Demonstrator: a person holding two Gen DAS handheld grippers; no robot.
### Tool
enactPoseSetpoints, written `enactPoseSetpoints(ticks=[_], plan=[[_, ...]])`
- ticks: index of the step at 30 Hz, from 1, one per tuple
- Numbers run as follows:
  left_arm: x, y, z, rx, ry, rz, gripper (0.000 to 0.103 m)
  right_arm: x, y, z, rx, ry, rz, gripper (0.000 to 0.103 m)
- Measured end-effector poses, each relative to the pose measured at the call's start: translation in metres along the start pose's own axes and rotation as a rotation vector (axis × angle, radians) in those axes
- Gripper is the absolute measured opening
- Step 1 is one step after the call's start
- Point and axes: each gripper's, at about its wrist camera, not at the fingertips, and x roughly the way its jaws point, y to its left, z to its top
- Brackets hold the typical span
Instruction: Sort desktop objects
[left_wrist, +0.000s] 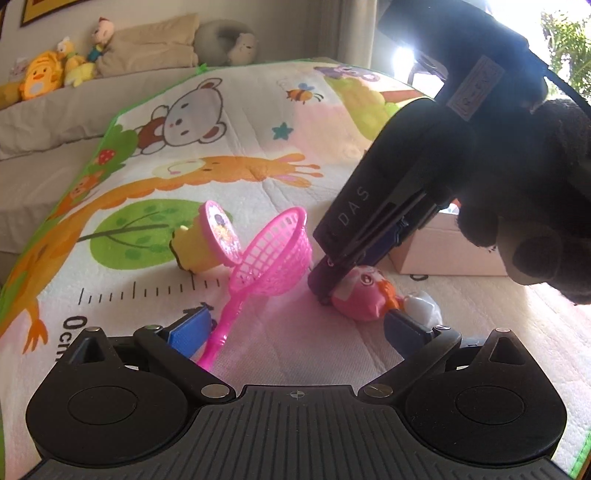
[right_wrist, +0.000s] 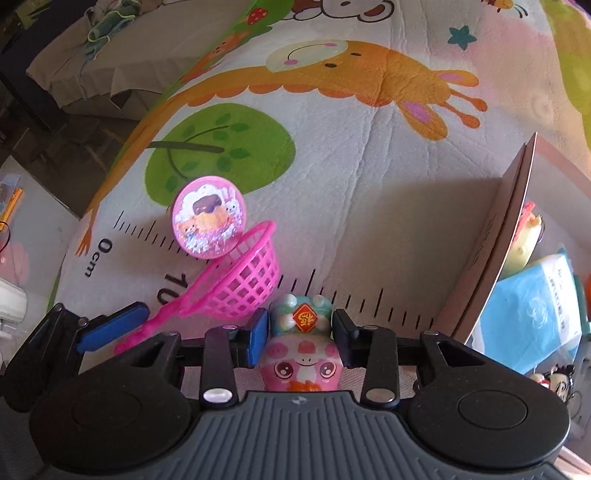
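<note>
The right gripper's (right_wrist: 300, 334) fingers clamp the pink figurine (right_wrist: 300, 354) on both sides, steeply from above, as it lies on the play mat (right_wrist: 369, 155). The left gripper (left_wrist: 295, 330) hovers just beside it, fingers wide apart and empty; the box (left_wrist: 454, 251) is near.

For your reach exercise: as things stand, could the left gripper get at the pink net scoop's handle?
Probably yes. The left gripper is open, and the pink net scoop has its handle lying bare just inside the left finger, with nothing over it.
</note>
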Motion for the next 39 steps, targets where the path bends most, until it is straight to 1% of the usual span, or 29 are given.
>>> enactPoseSetpoints(ticks=[3, 5, 8, 10, 12, 14, 16, 18, 19, 21, 23, 25, 27, 29, 31, 34, 39], plan=[[-0.003, -0.003, -0.004, 0.016, 0.005, -0.02, 0.102, -0.006, -0.005, -0.021, 0.015, 0.003, 0.012, 0.038], [-0.002, -0.004, -0.004, 0.015, 0.011, -0.025, 0.103, -0.014, -0.009, -0.034, 0.019, -0.019, -0.011, 0.038], [0.001, -0.001, 0.003, -0.024, 0.008, -0.018, 0.103, -0.035, -0.013, -0.062, 0.001, -0.107, -0.056, 0.039], [0.005, -0.001, 0.01, -0.043, -0.006, -0.006, 0.103, -0.048, -0.018, -0.079, -0.007, -0.164, -0.074, 0.042], [0.007, -0.006, 0.018, -0.039, -0.025, -0.006, 0.103, -0.058, -0.025, -0.097, 0.004, -0.206, -0.094, 0.047], [0.01, -0.014, 0.023, -0.021, -0.036, -0.019, 0.103, -0.062, -0.036, -0.112, 0.035, -0.225, -0.099, 0.048], [0.017, -0.026, 0.026, 0.009, -0.024, -0.044, 0.103, -0.065, -0.048, -0.126, 0.077, -0.238, -0.098, 0.051], [0.026, -0.035, 0.024, 0.03, 0.006, -0.078, 0.103, -0.065, -0.062, -0.137, 0.125, -0.253, -0.096, 0.053], [0.028, -0.039, 0.023, 0.035, 0.023, -0.101, 0.103, -0.065, -0.068, -0.142, 0.148, -0.261, -0.095, 0.053], [0.032, -0.046, 0.017, 0.045, 0.061, -0.162, 0.103, -0.064, -0.076, -0.15, 0.184, -0.279, -0.107, 0.057], [0.032, -0.052, 0.012, 0.058, 0.082, -0.207, 0.103, -0.063, -0.081, -0.157, 0.198, -0.293, -0.118, 0.059], [0.029, -0.057, 0.008, 0.069, 0.095, -0.223, 0.103, -0.06, -0.084, -0.162, 0.203, -0.304, -0.123, 0.06], [0.026, -0.06, 0.005, 0.07, 0.106, -0.219, 0.103, -0.058, -0.085, -0.165, 0.2, -0.319, -0.127, 0.064], [0.024, -0.06, 0.001, 0.056, 0.121, -0.211, 0.103, -0.057, -0.085, -0.169, 0.19, -0.333, -0.13, 0.065], [0.019, -0.061, -0.003, 0.059, 0.118, -0.195, 0.103, -0.055, -0.085, -0.174, 0.182, -0.347, -0.134, 0.067], [0.008, -0.066, -0.008, 0.093, 0.122, -0.149, 0.103, -0.052, -0.086, -0.178, 0.175, -0.363, -0.135, 0.069], [-0.009, -0.07, -0.022, 0.167, 0.108, -0.073, 0.103, -0.054, -0.078, -0.187, 0.142, -0.397, -0.19, 0.069]])
